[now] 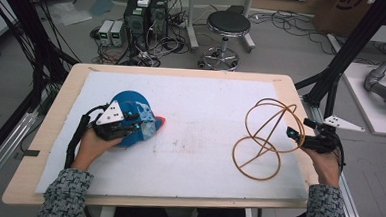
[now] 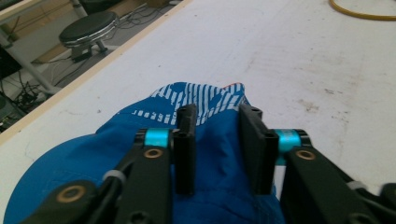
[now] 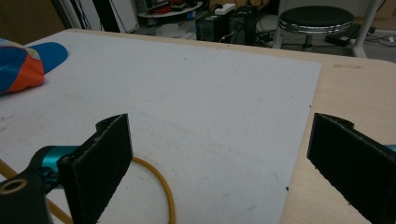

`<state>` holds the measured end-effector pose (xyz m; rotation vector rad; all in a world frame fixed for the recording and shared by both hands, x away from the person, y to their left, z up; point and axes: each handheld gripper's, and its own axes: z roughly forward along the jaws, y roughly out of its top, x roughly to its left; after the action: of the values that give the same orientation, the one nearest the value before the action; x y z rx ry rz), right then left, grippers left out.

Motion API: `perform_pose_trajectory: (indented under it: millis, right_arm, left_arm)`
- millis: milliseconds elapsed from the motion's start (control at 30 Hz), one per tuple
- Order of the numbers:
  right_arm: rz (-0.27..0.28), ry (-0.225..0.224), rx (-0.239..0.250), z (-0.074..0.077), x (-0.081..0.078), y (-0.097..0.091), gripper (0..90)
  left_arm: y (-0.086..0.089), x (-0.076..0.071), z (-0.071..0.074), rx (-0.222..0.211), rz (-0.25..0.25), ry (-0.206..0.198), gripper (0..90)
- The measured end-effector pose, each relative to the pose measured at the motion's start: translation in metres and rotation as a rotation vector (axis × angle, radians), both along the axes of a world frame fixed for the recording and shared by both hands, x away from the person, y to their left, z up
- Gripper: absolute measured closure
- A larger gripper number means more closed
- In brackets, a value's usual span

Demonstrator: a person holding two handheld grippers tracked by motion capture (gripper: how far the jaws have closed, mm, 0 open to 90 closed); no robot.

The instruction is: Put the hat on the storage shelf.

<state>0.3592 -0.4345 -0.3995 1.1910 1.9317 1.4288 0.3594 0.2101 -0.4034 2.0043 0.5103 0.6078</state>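
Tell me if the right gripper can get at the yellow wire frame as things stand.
Probably yes. The right gripper sits beside the yellow wire frame with its fingers wide open, one frame loop lying just past them on the white mat, nothing between.

Grey tweed sleeves point(image 1: 65, 196); black claws point(image 2: 219, 149) with cyan pins.

Soft, even indoor light falls from overhead, and the white mat point(image 1: 190, 113) reads bright without glare; shadows are faint, with a thin dark one under the blue cap point(image 1: 130, 118) at 9 o'clock of the high view; that view is slightly soft and grainy, its table edges bowing a little toward the corners; in the left gripper view the near jaws at 6 o'clock are dark and slightly blurred; in the right gripper view the black pads point(image 3: 100, 163) look fuzzy and the floor clutter at 12 o'clock is soft.
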Motion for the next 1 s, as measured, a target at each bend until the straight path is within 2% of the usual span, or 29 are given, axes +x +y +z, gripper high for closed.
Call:
perform_pose_trajectory:
  millis: [200,267,300,333,367,433,600,833,900,933,1000]
  right_arm:
    - [-0.004,0.004,0.004,0.000,0.000,0.000,6.4]
    - [-0.004,0.006,0.005,-0.001,0.000,0.000,6.4]
    - [-0.006,0.008,0.007,-0.001,0.000,0.000,6.4]
    - [-0.004,0.003,0.005,-0.001,0.000,-0.001,6.4]
    - [-0.004,0.003,0.005,-0.001,0.000,-0.001,6.4]
    - [-0.009,0.010,0.010,0.000,-0.001,-0.001,6.4]
    - [-0.002,0.008,0.009,-0.002,0.000,0.000,6.4]
    - [-0.005,0.005,0.015,-0.001,0.000,-0.001,6.4]
    - [-0.005,0.011,0.018,-0.001,0.000,-0.001,6.5]
    - [-0.005,0.011,0.017,-0.001,0.000,0.000,6.5]
    - [-0.002,0.014,0.016,-0.001,0.000,0.000,6.5]
  left_arm:
    - [0.003,0.000,0.001,-0.008,-0.015,0.003,85.9]
    - [0.005,0.000,0.001,-0.020,-0.020,0.002,87.7]
    - [0.007,0.000,0.002,-0.022,-0.025,0.002,88.1]
    - [0.011,0.001,0.004,-0.050,-0.023,0.002,88.3]
    - [0.011,0.001,0.004,-0.050,-0.023,0.002,88.4]
    - [0.015,0.001,0.007,-0.078,-0.021,-0.002,88.6]
    - [0.021,0.005,0.017,-0.084,-0.032,0.002,88.8]
    - [0.025,0.013,0.025,-0.123,-0.050,0.030,88.7]
    - [0.028,0.016,0.034,-0.120,-0.057,0.034,88.7]
    - [0.028,0.016,0.034,-0.120,-0.057,0.034,88.7]
    - [0.030,0.019,0.045,-0.137,-0.061,0.033,88.7]
